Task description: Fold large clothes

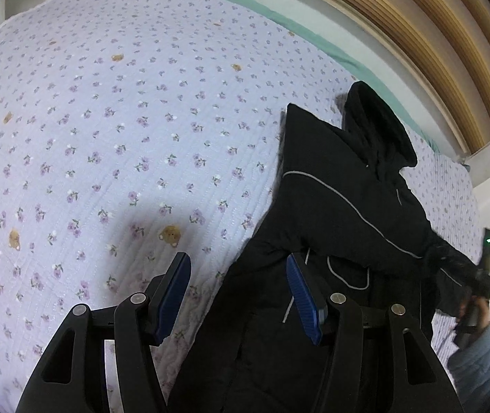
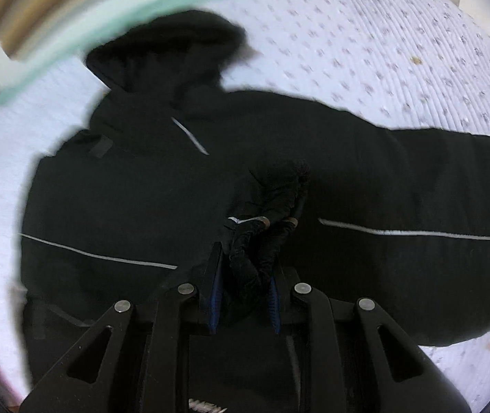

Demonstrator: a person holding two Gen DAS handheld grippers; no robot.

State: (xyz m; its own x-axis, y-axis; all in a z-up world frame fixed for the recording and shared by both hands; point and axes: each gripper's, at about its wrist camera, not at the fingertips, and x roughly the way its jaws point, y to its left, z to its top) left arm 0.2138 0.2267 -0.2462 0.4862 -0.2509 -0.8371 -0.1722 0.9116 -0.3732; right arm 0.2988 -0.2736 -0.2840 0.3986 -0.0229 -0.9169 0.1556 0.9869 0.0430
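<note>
On the bed (image 1: 124, 120), a black jacket (image 1: 341, 206) is lying spread out.
The right gripper (image 2: 245, 275) is pinching a bunched cuff (image 2: 262, 227); the left gripper (image 1: 238, 292) is hovering, jaws spread, at the jacket's edge.

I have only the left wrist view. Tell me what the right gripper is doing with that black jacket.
Observer: The right gripper is shut on a bunched cuff of the black jacket.
Operator: Describe what lies under that cuff.
Observer: The jacket's chest, with one sleeve stretched out flat to the right in that view.
Operator: Report the hood.
Observer: The hood lies at the far end, near the green edge of the bedding.
Operator: Say how the left gripper stands.
Observer: The left gripper is open and holds nothing, one finger over the jacket, one over the floral quilt.
</note>
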